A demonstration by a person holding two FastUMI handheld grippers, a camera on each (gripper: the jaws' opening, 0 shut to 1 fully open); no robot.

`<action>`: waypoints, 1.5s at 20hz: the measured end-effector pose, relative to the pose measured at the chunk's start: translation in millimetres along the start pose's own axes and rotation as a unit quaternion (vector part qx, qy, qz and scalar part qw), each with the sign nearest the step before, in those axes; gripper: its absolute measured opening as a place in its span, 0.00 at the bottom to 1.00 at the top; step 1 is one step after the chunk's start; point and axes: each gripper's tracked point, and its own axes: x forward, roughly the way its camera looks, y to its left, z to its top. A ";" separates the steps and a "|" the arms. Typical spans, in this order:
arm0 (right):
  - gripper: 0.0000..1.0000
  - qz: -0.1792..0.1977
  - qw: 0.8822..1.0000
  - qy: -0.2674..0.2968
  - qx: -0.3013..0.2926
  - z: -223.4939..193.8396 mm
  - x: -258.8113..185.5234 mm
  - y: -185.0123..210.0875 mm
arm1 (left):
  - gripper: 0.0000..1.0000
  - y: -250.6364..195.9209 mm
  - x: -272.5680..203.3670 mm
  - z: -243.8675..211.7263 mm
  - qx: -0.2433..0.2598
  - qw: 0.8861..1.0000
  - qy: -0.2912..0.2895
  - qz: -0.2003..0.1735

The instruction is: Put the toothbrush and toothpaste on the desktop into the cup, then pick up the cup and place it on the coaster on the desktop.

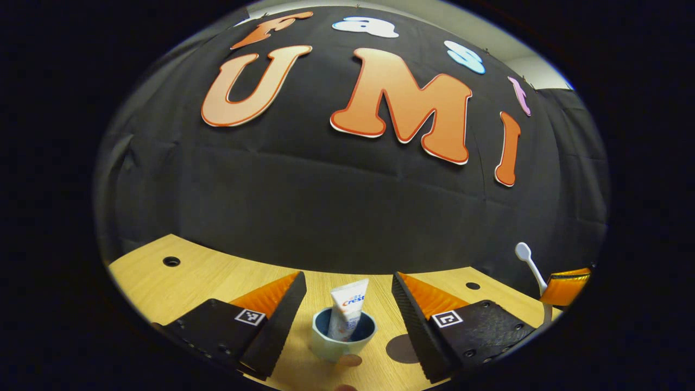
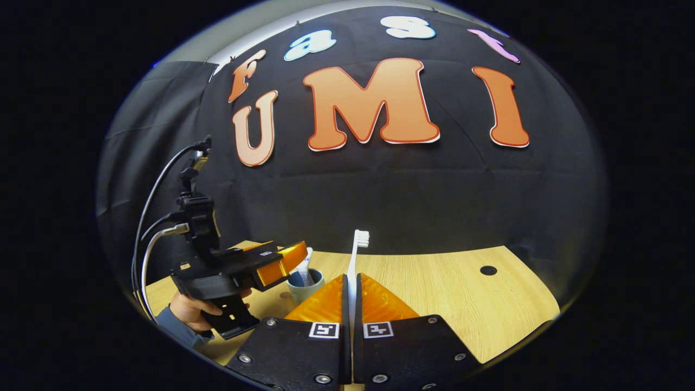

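in the left gripper view, the left gripper [image 1: 347, 315] hangs above the wooden surface [image 1: 217, 277] with its jaws spread wide and holding nothing; between the two fingers, lower down, stands the cup [image 1: 342, 336], pale outside and dark blue inside, with the toothpaste [image 1: 346, 310] standing upright in it, flat crimped end uppermost. just right of the cup a dark round coaster [image 1: 403, 348] lies flat on the surface, partly hidden behind the right-hand finger, and a small brown disc [image 1: 350, 360] lies touching the cup's near side. at the far right edge the toothbrush [image 1: 529, 263] rises at a tilt, head up, from the other gripper [image 1: 564, 288], of which only an orange part is visible. two dark holes mark the surface near its back edge. in the right gripper view, the right gripper [image 2: 351, 296] has its jaws pressed together on the handle of the toothbrush [image 2: 355, 255], which stands nearly upright with its white bristled head well above the fingertips. to the left, the left gripper [image 2: 274, 263], gripped from below by a hand [image 2: 193, 309] in a blue-grey sleeve and trailing cables, hovers over the cup [image 2: 304, 285]; the toothpaste [image 2: 305, 269] leans inside the cup. the wooden surface [image 2: 461, 293] stretches away to the right, with one dark hole near its far edge.
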 end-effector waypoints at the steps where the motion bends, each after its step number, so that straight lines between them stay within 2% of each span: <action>1: 0.02 0.002 1.000 -0.007 0.002 3.2 1.4 2.2 | 0.96 4.4 -8.2 4.0 0.006 1.000 -0.002 0.005; 7: 0.02 0.025 0.997 -0.072 0.021 33.7 16.7 21.9 | 0.97 20.3 -54.6 5.9 0.037 0.999 0.000 0.012; 12: 0.02 0.038 0.993 -0.110 0.012 46.1 36.3 38.3 | 0.98 27.1 -88.2 9.1 0.057 0.998 -0.002 0.011; 14: 0.02 0.045 0.992 -0.114 0.016 49.9 43.5 48.0 | 0.98 24.0 -102.8 -2.7 0.052 0.998 0.023 -0.006; 16: 0.02 0.052 0.990 -0.128 0.006 60.2 48.2 58.9 | 0.98 27.1 -116.4 -13.3 0.054 0.998 0.031 -0.007; 17: 0.07 0.058 0.989 -0.134 0.000 64.2 51.9 65.6 | 0.97 29.6 -121.5 -15.3 0.058 0.998 0.035 -0.006; 18: 0.02 0.064 0.988 -0.139 -0.005 66.4 55.7 72.1 | 0.97 34.4 -127.0 -18.1 0.061 0.997 0.040 0.000; 22: 0.02 0.086 0.983 -0.161 0.000 74.7 76.3 96.9 | 0.97 58.3 -143.1 -25.9 0.062 0.997 0.042 0.027; 23: 0.07 0.088 0.982 -0.167 0.000 76.5 81.3 100.4 | 0.98 61.9 -146.1 -27.6 0.061 0.997 0.041 0.030; 25: 0.07 0.092 0.979 -0.179 0.000 77.9 93.1 107.2 | 0.97 72.2 -149.7 -31.4 0.062 0.996 0.044 0.039; 26: 0.02 0.093 0.979 -0.183 0.002 76.9 99.2 109.4 | 0.98 78.0 -150.6 -32.8 0.061 0.996 0.045 0.044; 30: 0.02 0.102 0.977 -0.186 0.015 67.4 122.0 113.5 | 0.98 94.1 -161.2 -45.1 0.052 0.995 0.059 0.061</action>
